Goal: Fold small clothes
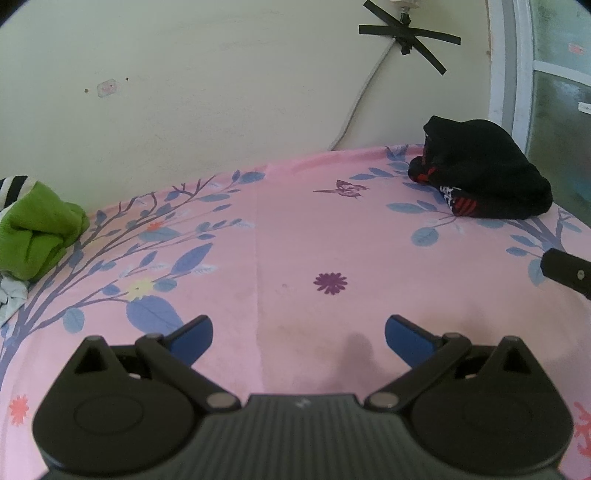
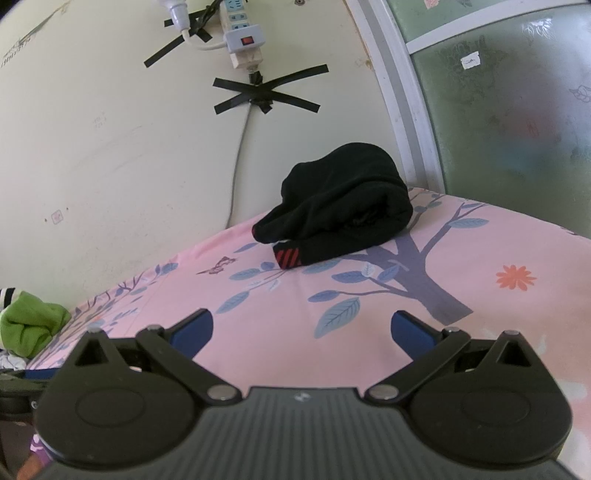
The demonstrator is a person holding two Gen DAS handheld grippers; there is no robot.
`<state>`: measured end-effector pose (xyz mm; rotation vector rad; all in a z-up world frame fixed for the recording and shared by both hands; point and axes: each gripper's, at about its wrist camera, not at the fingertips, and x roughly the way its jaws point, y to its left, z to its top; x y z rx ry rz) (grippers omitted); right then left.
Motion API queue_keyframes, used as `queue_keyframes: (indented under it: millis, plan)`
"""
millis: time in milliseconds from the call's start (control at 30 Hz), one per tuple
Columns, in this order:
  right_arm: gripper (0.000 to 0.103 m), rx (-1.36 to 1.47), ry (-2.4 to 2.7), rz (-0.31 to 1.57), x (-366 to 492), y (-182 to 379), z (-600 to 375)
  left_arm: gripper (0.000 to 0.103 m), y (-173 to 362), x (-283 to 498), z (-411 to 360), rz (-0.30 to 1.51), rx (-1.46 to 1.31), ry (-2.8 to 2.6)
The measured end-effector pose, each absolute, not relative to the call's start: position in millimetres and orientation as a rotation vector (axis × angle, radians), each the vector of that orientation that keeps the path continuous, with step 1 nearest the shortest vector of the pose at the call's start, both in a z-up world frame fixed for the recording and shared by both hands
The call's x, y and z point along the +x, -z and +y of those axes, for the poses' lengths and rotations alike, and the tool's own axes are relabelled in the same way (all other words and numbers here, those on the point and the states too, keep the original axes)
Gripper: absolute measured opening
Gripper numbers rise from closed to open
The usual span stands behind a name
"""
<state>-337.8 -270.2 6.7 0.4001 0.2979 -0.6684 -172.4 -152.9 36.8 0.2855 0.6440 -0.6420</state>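
A folded black garment with red stripes (image 1: 484, 177) lies at the far right of the pink floral sheet (image 1: 295, 240), near the wall; it also shows in the right wrist view (image 2: 340, 206). A crumpled green garment (image 1: 37, 229) lies at the far left, and shows in the right wrist view (image 2: 29, 321). My left gripper (image 1: 298, 330) is open and empty above the sheet's middle. My right gripper (image 2: 301, 328) is open and empty, in front of the black garment; one of its fingers (image 1: 565, 271) shows in the left wrist view.
A striped black-and-white cloth (image 1: 13, 186) and a pale cloth (image 1: 11, 295) lie by the green garment. A cream wall (image 1: 184, 92) with taped cable (image 1: 406, 35) and a power strip (image 2: 242, 33) backs the bed. A frosted window (image 2: 509, 110) stands at right.
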Motion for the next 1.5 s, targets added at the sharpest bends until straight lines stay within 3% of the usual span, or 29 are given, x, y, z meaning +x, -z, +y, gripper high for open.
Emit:
queue_keyframes:
  millis: [1500]
  plan:
    - [0.097, 0.420, 0.661, 0.321, -334.7, -5.9, -272.7, 0.103, -30.9, -172.8, -160.4, 0.695, 0.330, 0.674]
